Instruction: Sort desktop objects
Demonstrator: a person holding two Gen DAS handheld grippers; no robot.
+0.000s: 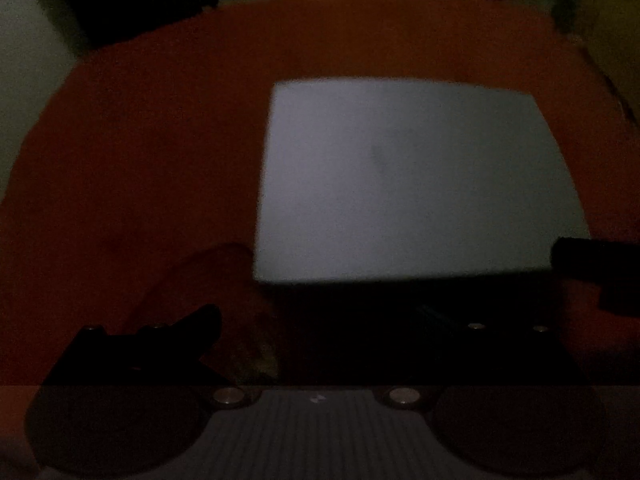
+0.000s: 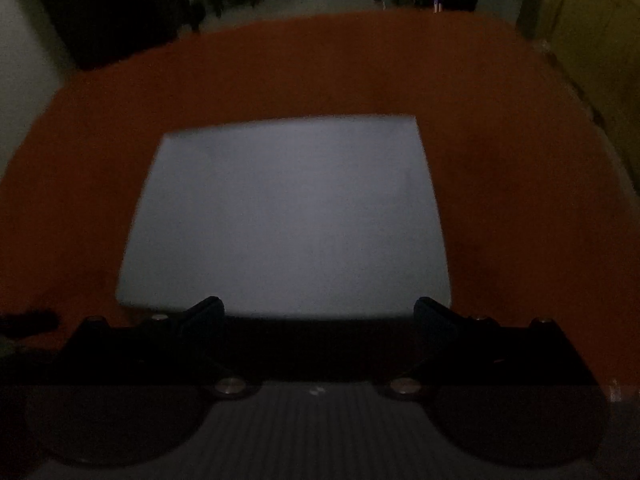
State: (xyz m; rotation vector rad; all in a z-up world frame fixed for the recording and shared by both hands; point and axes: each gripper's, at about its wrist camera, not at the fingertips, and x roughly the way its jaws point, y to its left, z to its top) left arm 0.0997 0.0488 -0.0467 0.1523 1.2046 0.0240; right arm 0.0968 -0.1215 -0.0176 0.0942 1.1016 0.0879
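The scene is dim and blurred. A pale grey-white rectangular sheet (image 1: 412, 184) lies flat on the orange-red tabletop (image 1: 140, 152); it also shows in the right wrist view (image 2: 284, 216). My right gripper (image 2: 318, 308) is open and empty, its two black fingertips (image 2: 208, 310) wide apart at the sheet's near edge. In the left wrist view my left gripper (image 1: 320, 320) is open; only its left finger (image 1: 200, 320) stands out, the right one is lost in shadow below the sheet. A dark part of the other gripper (image 1: 596, 260) pokes in at the right edge.
The tabletop (image 2: 500, 140) spreads around the sheet on all sides. A small dark object (image 2: 28, 322) lies at the left edge in the right wrist view. Beyond the table's far edge are dark furniture (image 2: 120, 8) and a yellowish surface (image 2: 592, 40) at the right.
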